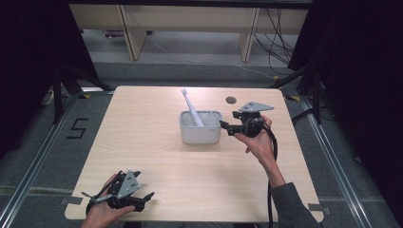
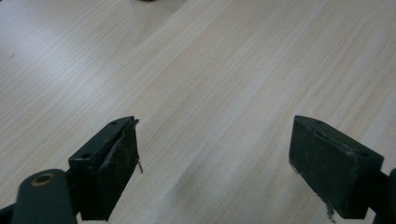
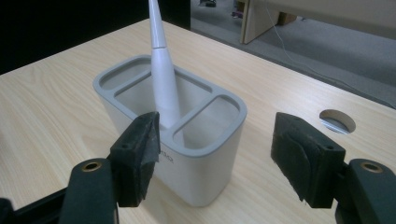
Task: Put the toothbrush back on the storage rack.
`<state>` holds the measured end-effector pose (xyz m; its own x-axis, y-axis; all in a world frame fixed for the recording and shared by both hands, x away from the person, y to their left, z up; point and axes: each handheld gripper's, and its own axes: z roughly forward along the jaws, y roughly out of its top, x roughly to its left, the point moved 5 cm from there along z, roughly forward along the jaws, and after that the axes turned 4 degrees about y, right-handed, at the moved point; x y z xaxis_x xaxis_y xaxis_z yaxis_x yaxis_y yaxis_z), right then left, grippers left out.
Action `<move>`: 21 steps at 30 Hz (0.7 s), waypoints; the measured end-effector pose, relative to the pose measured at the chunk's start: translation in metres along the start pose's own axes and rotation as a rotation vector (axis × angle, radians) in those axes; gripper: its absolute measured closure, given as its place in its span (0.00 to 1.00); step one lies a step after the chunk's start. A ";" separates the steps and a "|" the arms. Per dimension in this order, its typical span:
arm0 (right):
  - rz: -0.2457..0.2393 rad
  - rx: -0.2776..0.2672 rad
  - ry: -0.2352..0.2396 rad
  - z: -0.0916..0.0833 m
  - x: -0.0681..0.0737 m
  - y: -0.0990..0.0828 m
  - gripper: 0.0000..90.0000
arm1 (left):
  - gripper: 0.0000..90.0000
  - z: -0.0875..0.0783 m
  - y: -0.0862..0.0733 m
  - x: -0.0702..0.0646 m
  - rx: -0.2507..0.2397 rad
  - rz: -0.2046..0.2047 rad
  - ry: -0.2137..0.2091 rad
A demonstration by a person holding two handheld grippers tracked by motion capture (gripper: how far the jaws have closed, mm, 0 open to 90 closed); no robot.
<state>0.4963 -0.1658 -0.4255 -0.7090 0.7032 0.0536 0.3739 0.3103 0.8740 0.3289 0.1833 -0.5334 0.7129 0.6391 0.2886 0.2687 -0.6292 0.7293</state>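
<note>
Pale wooden table (image 1: pixel 157 190). Near its far middle, grey holder (image 1: pixel 200 129) with white toothbrush (image 1: pixel 192 110) leaning in the middle compartment. Just right of it, right gripper (image 1: pixel 227 124), jaws spread, empty. At near-left corner, left gripper (image 1: pixel 145 197), jaws likewise spread, empty.

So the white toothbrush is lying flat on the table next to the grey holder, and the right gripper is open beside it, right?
Not quite. The white toothbrush is not flat on the table; it stands leaning inside the middle compartment of the grey holder, as the right gripper view shows. The rest holds: the right gripper is open beside it.
</note>
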 end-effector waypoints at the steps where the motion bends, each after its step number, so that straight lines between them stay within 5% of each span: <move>1: 0.008 -0.001 0.004 -0.001 0.000 -0.001 0.37 | 0.17 0.000 0.000 0.000 -0.001 -0.002 -0.001; 21: 0.015 0.015 -0.015 -0.018 -0.005 -0.018 0.25 | 0.17 0.000 0.000 0.000 -0.004 -0.004 0.005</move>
<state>0.4827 -0.1863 -0.4326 -0.6940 0.7176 0.0595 0.3934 0.3087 0.8660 0.3292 0.1833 -0.5332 0.7085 0.6440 0.2887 0.2693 -0.6249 0.7328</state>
